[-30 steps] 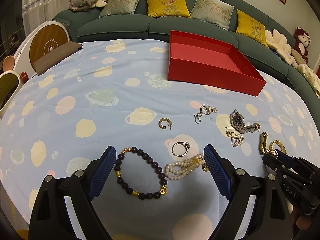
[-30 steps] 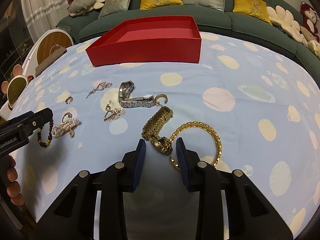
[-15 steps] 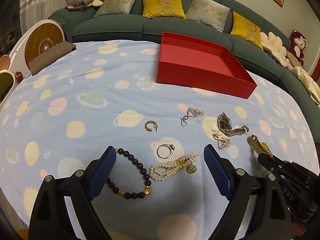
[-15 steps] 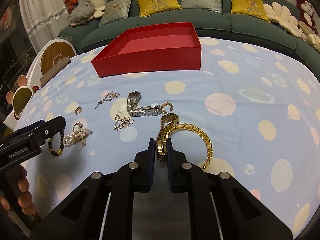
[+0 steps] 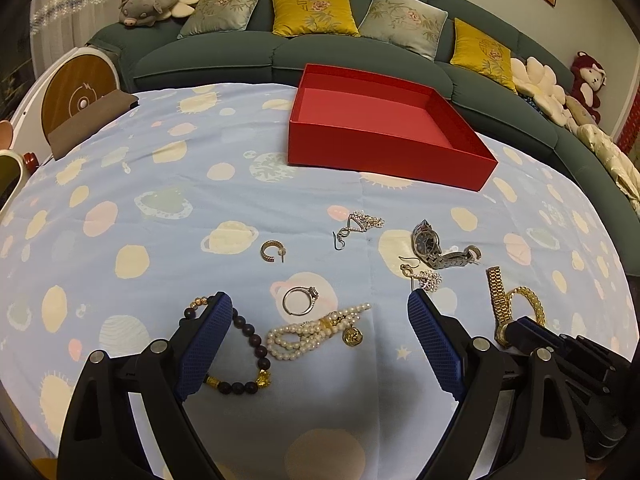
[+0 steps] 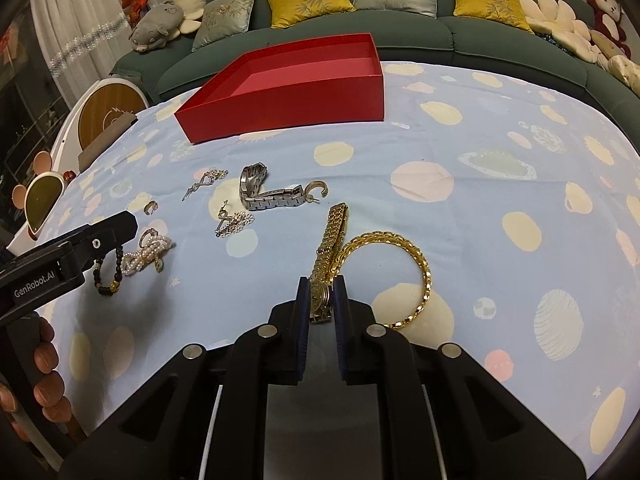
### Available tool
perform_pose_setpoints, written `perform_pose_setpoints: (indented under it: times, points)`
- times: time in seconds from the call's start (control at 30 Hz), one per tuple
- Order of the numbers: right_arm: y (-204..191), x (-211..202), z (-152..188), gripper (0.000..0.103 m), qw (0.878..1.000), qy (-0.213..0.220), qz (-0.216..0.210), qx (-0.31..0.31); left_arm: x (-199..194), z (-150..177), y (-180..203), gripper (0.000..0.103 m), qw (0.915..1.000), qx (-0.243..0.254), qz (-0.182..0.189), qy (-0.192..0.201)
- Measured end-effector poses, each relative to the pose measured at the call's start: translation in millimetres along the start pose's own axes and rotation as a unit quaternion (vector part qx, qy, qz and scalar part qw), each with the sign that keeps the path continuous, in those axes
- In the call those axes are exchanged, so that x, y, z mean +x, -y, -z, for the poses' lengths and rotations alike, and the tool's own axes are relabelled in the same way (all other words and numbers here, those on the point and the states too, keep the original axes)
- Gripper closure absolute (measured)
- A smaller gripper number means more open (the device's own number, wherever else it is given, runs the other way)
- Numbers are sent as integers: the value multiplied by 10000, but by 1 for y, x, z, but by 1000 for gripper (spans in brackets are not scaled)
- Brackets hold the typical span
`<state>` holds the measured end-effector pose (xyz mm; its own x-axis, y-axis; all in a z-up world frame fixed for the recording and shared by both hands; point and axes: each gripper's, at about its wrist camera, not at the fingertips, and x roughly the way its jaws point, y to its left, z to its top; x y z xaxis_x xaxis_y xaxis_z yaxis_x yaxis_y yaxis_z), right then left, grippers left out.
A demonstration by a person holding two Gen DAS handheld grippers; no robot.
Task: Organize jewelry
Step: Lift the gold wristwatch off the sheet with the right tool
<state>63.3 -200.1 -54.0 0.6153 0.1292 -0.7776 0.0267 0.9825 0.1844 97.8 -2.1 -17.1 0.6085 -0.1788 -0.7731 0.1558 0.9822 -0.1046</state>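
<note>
My right gripper (image 6: pixel 322 294) is shut on the face of a gold watch (image 6: pixel 334 236), whose band trails forward on the cloth beside a gold chain bracelet (image 6: pixel 416 258). My left gripper (image 5: pixel 320 332) is open above a pearl bracelet (image 5: pixel 316 330), a ring (image 5: pixel 299 300) and a dark bead bracelet (image 5: pixel 248 354). A silver watch (image 5: pixel 434 250), a gold hoop earring (image 5: pixel 271 251) and sparkly earrings (image 5: pixel 360 224) lie further out. An empty red box (image 5: pixel 384 148) stands at the back; it also shows in the right wrist view (image 6: pixel 288 92).
A blue patterned cloth (image 5: pixel 160 184) covers the round table. A green sofa (image 5: pixel 360 48) with cushions curves behind it. A round wooden item (image 5: pixel 76 92) stands at the left edge.
My right gripper has shut on the gold watch face and drawn it back, straightening the band. My left gripper has pulled back a little and stays open.
</note>
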Motion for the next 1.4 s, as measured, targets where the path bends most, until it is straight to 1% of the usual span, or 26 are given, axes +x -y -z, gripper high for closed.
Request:
perform_pose_setpoints:
  times: [0.13, 0.2, 0.3, 0.37, 0.5, 0.57, 0.63, 0.67, 0.73, 0.8, 1.0, 1.13, 1.2, 1.23, 1.27, 1.33, 1.4]
  points:
    - [-7, 0, 1, 91, 9998, -66, -170, -41, 1, 0, 2, 16, 10000, 42, -15, -5]
    - [-11, 2, 2, 91, 9998, -85, -143, -69, 1, 0, 1, 16, 10000, 29, -17, -13]
    - [-14, -1, 0, 91, 9999, 3, -99, -86, 1, 0, -1, 16, 10000, 7, -17, -15]
    - [-18, -5, -3, 91, 9998, 83, -163, -107, 1, 0, -3, 16, 10000, -29, -3, -23]
    - [-25, 4, -6, 91, 9996, -43, -268, -85, -1, 0, -4, 16, 10000, -40, 39, -36]
    - [-29, 8, -4, 90, 9998, -101, -108, -156, -1, 1, -4, 16, 10000, -1, 24, -25]
    - [-26, 5, -2, 85, 9999, -65, 50, -141, -1, 1, -5, 16, 10000, -15, 25, -25]
    - [-23, 4, -1, 80, 9999, -66, 22, -74, -1, 1, -6, 16, 10000, -44, 39, -31]
    - [-14, 5, 3, 76, 9999, -139, 58, 64, -1, 0, -8, 16, 9999, -106, 70, -47]
    - [-9, 6, 6, 75, 9998, -144, -14, 133, -1, -1, -9, 16, 9998, -130, 100, -63]
    - [-20, 10, 3, 72, 9999, -109, 82, -13, -1, 1, -3, 16, 9999, -26, 97, -46]
    - [-29, 16, 0, 68, 9995, 8, 245, -218, 0, 1, -1, 16, 9999, 1, 81, -66]
    - [-31, 17, 0, 63, 9993, 42, 259, -273, 1, 1, -1, 16, 9999, -14, 93, -66]
    - [-33, 18, -1, 57, 9994, 50, 213, -286, 1, 1, -1, 16, 9999, -22, 97, -67]
    - [-35, 19, -1, 54, 9993, 58, 192, -306, 1, 1, 0, 16, 9999, -24, 102, -66]
    - [-39, 21, -1, 55, 9985, 118, 311, -425, 0, 1, 1, 16, 9999, -9, 89, -56]
    - [-39, 22, -2, 66, 9980, 143, 422, -442, 0, 1, 3, 16, 10000, 22, 67, -41]
